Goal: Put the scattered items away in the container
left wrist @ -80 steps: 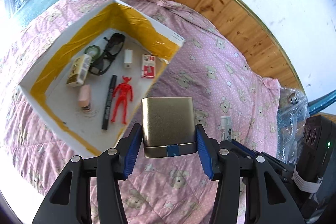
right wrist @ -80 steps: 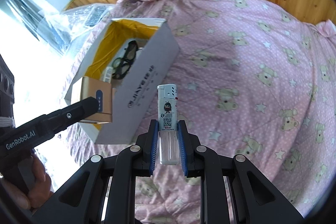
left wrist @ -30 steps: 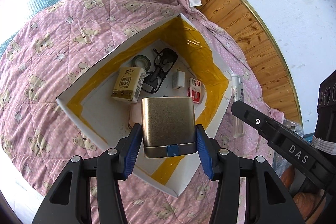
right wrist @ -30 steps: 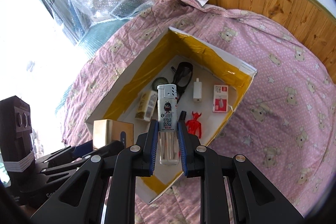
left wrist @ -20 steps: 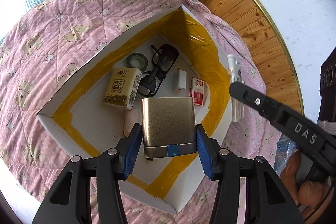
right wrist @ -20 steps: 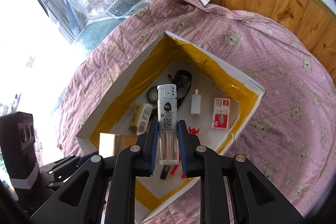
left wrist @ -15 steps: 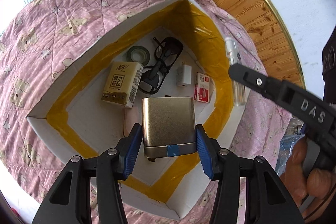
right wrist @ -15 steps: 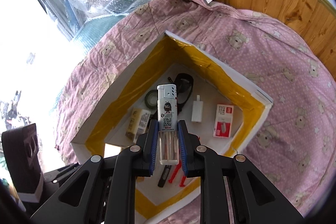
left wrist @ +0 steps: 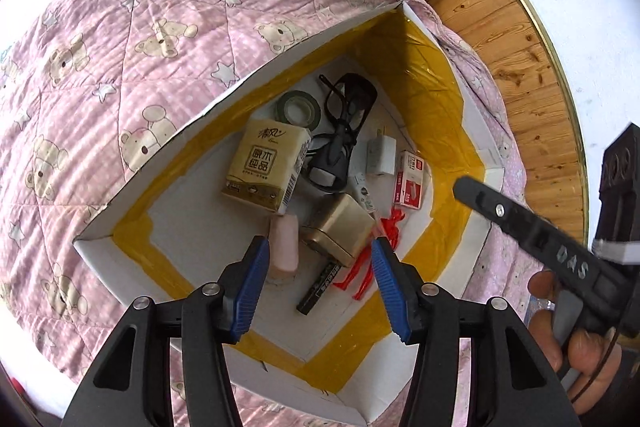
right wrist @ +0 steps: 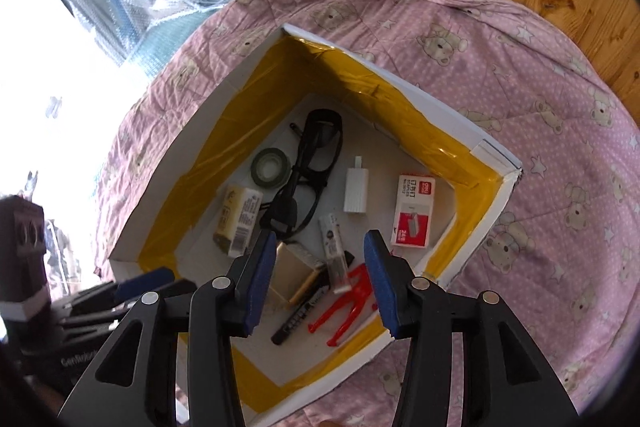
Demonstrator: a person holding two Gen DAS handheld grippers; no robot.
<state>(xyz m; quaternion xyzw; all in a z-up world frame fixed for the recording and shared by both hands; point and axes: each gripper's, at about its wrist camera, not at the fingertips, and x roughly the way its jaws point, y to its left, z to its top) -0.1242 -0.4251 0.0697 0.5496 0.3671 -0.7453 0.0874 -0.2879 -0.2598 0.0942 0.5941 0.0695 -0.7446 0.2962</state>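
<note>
Both grippers hang open over the box (right wrist: 490,163) with nothing between their jaws: the left gripper (left wrist: 320,279) at the bottom middle of its view, the right gripper (right wrist: 320,277) likewise.

The gold tin (left wrist: 340,227) sits inside the box at frame centre, tilted, propped partly on the marker (left wrist: 320,287) and touching the pink eraser (left wrist: 285,247). The lighter (right wrist: 333,251) lies flat just right of the tin, its long axis running from the upper middle of the frame down towards the red figure (right wrist: 352,301), cap end (as far as I can tell) towards the glasses (right wrist: 312,171).

The likely trouble: the tin is not settled, so a bump to the box wall from either gripper pulling out could slide it onto the lighter or figure. The box rests on a soft quilt (right wrist: 540,75), so pressing its rim could tip it. No stray items show on the quilt in either view.
</note>
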